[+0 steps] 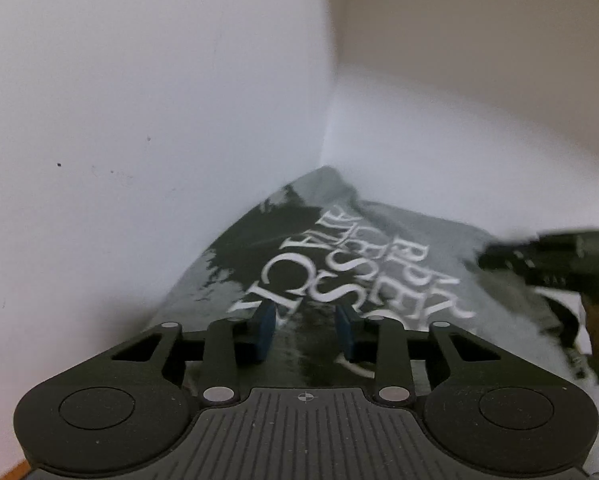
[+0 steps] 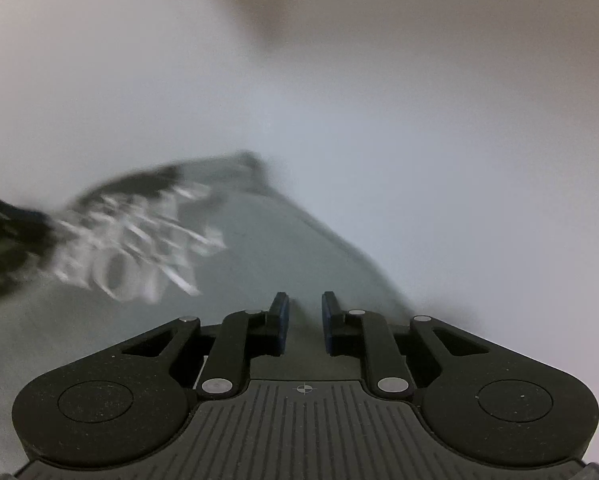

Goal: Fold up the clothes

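Note:
A grey T-shirt [image 1: 411, 240] with a dark print and large white letters lies flat on a white surface. My left gripper [image 1: 305, 312] is open just above the printed part, its blue pads [image 1: 265, 330] apart with nothing between them. The right gripper [image 1: 547, 258] shows at the right of the left wrist view, over the shirt's right side. In the right wrist view the shirt [image 2: 267, 248] is blurred, with the white letters to the left. My right gripper [image 2: 304, 304] is open over plain grey cloth near the shirt's right edge. The left gripper [image 2: 7, 220] shows at the far left.
The white surface [image 1: 99, 160] spreads to the left and behind the shirt. A white wall [image 1: 479, 60] rises behind it. A strip of brown edge [image 1: 15, 472] shows at the bottom left.

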`<state>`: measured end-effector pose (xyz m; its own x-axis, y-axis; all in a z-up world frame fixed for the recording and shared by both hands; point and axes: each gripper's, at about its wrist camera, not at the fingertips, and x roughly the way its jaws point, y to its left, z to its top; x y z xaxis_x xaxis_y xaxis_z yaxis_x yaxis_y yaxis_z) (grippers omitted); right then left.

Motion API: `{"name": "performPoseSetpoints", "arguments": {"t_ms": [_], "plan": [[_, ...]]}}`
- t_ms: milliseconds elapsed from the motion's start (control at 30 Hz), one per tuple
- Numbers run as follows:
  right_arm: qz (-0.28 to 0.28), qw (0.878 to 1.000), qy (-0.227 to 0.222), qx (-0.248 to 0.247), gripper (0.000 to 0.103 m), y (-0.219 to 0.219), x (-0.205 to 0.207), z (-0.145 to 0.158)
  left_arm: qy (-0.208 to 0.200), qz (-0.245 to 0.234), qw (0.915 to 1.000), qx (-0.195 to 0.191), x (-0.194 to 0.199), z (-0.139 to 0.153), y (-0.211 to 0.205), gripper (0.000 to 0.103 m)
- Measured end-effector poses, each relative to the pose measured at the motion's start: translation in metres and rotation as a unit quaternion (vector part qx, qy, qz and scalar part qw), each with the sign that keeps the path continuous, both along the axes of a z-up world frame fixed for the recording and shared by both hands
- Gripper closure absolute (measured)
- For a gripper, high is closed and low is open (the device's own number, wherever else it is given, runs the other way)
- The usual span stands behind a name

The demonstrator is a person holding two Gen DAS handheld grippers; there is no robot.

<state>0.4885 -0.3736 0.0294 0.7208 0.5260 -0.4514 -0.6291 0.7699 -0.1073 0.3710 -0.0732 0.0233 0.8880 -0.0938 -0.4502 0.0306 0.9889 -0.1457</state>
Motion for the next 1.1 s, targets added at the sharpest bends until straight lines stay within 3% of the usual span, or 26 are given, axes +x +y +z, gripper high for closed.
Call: {"name": "performPoseSetpoints", "arguments": {"t_ms": [200, 267, 333, 400, 500, 600, 800, 900, 933, 1000, 1100], "plan": [[0.058, 0.998, 0.002, -0.038, 0.085, 0.090, 0.047, -0.006, 0.009, -0.001, 0.9998, 0.016, 0.013, -0.014, 0.015, 0.068], [0.028, 0.997, 0.001, -0.079, 0.086, 0.102, 0.062, -0.013, 0.014, 0.003, 0.9996, 0.023, 0.015, -0.016, 0.017, 0.068], [-0.029, 0.993, -0.007, -0.112, 0.103, 0.100, 0.076, -0.021, 0.020, 0.008, 0.9993, 0.030, 0.017, -0.017, 0.020, 0.068], [-0.024, 0.995, 0.007, -0.102, 0.103, 0.091, 0.081, -0.023, 0.018, 0.020, 0.9990, 0.036, 0.017, -0.017, 0.023, 0.068], [-0.016, 0.995, -0.010, -0.098, 0.101, 0.100, 0.071, -0.017, 0.009, 0.038, 0.9977, 0.056, 0.013, -0.015, 0.026, 0.068], [0.025, 0.998, -0.029, -0.057, 0.101, 0.121, 0.062, -0.003, 0.004, 0.034, 0.9973, 0.064, 0.013, -0.016, 0.027, 0.068], [0.078, 0.995, -0.010, -0.068, 0.101, 0.187, 0.083, -0.004, 0.000, 0.022, 0.9982, 0.055, 0.009, -0.017, 0.031, 0.068], [0.000, 0.993, -0.047, -0.110, 0.101, 0.206, 0.101, -0.012, -0.001, 0.014, 0.9982, 0.058, 0.011, -0.018, 0.030, 0.066], [-0.018, 0.994, -0.044, -0.103, 0.101, 0.202, 0.104, -0.010, -0.004, 0.008, 0.9981, 0.061, 0.010, -0.017, 0.029, 0.065], [-0.004, 0.997, -0.038, -0.073, 0.100, 0.180, 0.093, 0.000, -0.010, -0.004, 0.9982, 0.059, 0.008, -0.015, 0.027, 0.057], [-0.006, 0.999, -0.022, -0.042, 0.100, 0.135, 0.067, 0.010, -0.011, -0.012, 0.9988, 0.046, 0.003, -0.012, 0.024, 0.056]]}}
